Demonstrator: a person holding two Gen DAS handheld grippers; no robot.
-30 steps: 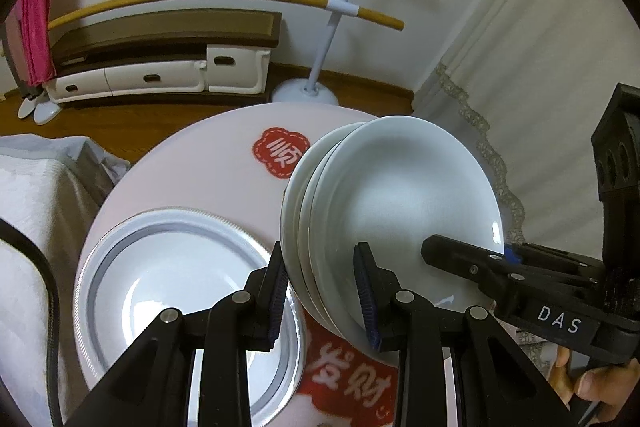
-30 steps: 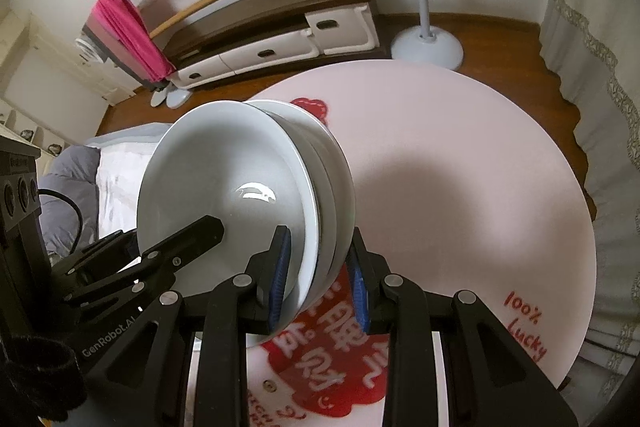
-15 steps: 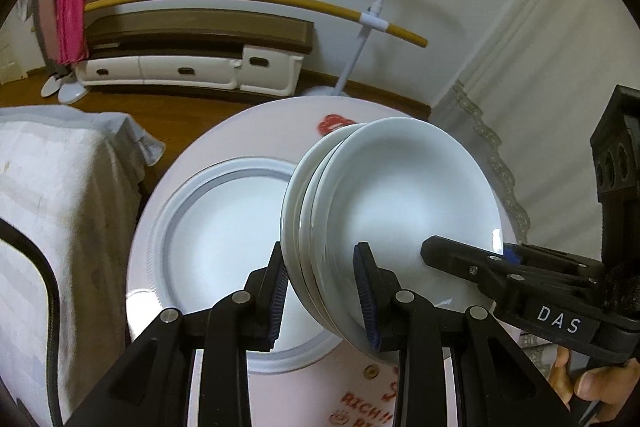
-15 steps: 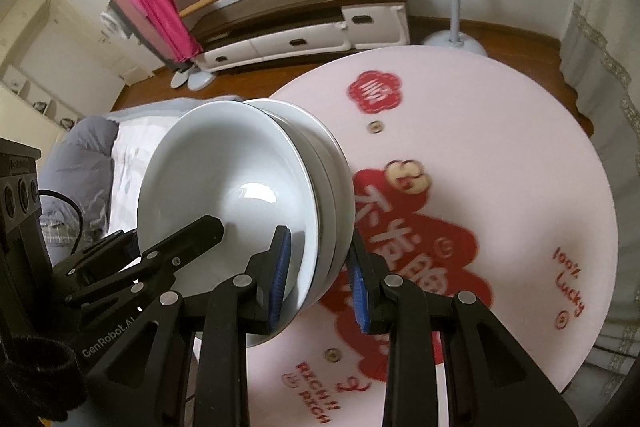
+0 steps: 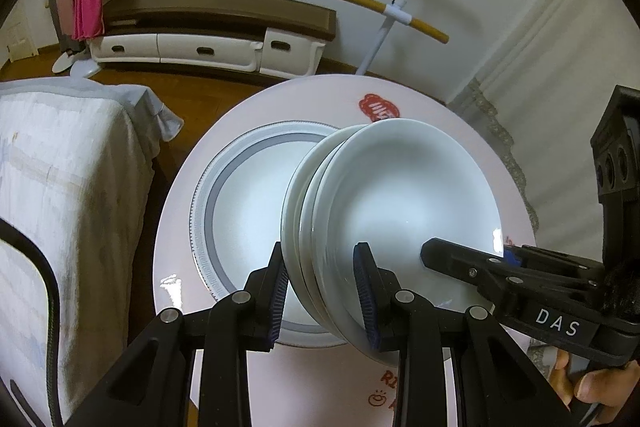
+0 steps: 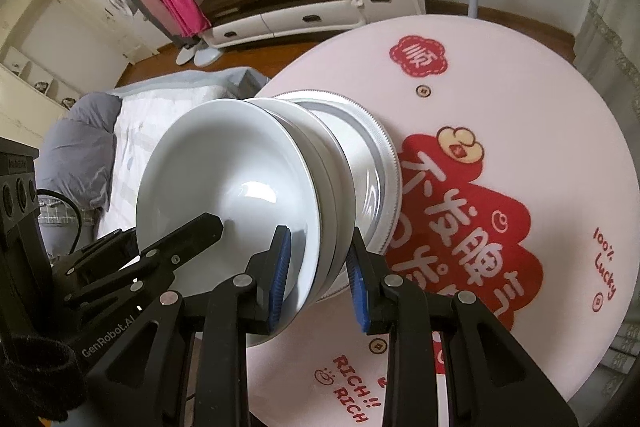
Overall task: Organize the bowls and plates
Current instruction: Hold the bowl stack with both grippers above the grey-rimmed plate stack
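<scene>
A stack of three white bowls is held in the air between both grippers, over the pink round table. My left gripper is shut on the stack's near rim. My right gripper is shut on the opposite rim of the same stack. A large white plate with a grey band lies flat on the table just under and beside the stack; it also shows in the right wrist view. The stack hides part of the plate.
The table carries red printed lettering. A bed with white and grey bedding stands close to the table's left side. A low cabinet and a drying rack pole stand by the far wall. A curtain hangs at right.
Both grippers have carried the bowl stack higher and back from the table. The table and the grey-banded plate now look smaller and sit further below the stack.
</scene>
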